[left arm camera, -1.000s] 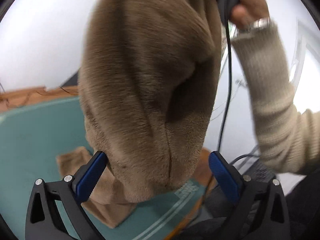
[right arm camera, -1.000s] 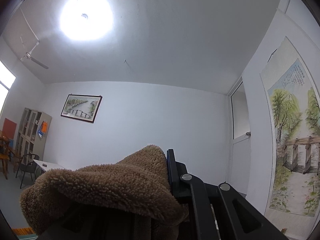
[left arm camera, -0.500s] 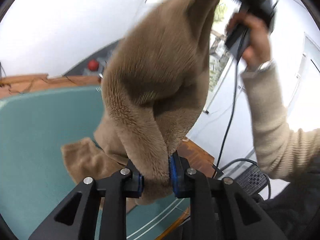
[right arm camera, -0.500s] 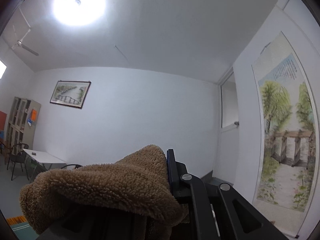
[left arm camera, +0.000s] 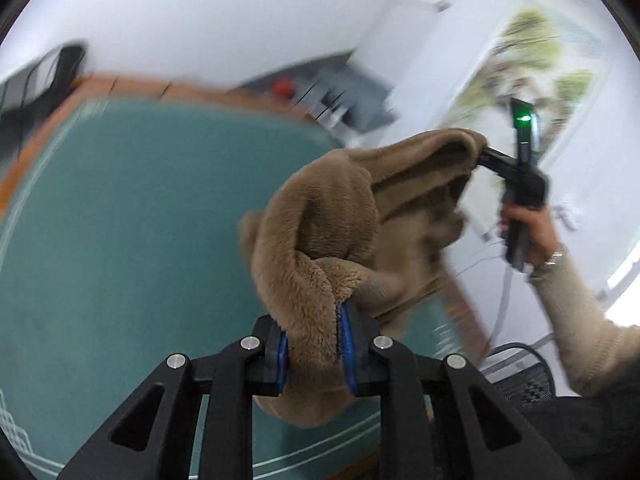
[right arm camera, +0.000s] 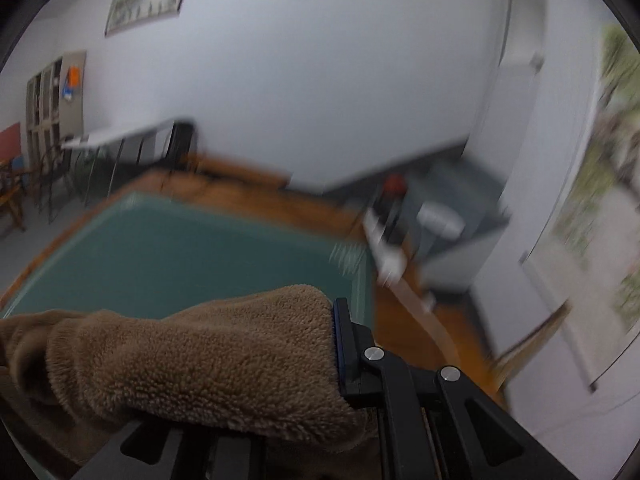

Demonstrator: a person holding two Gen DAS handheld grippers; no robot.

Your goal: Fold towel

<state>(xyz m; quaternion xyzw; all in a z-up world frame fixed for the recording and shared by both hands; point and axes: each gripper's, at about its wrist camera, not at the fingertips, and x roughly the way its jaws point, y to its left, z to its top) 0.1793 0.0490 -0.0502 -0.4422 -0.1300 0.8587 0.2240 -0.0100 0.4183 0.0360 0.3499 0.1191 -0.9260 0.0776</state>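
Since a second ago the left claw, then spread wide, has clenched on the towel's lower edge, and both cameras have tipped down toward the green desk. The plush towel hangs above the desk, soft, limp, light. Farther off, the right claw grips its other end; corners seem the best holds.

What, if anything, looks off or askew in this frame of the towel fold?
Nothing is damaged or spilled. The brown fleece towel hangs bunched and twisted in the air between the left claw and the right claw, above the green mat, not spread flat. Both views are motion-blurred.
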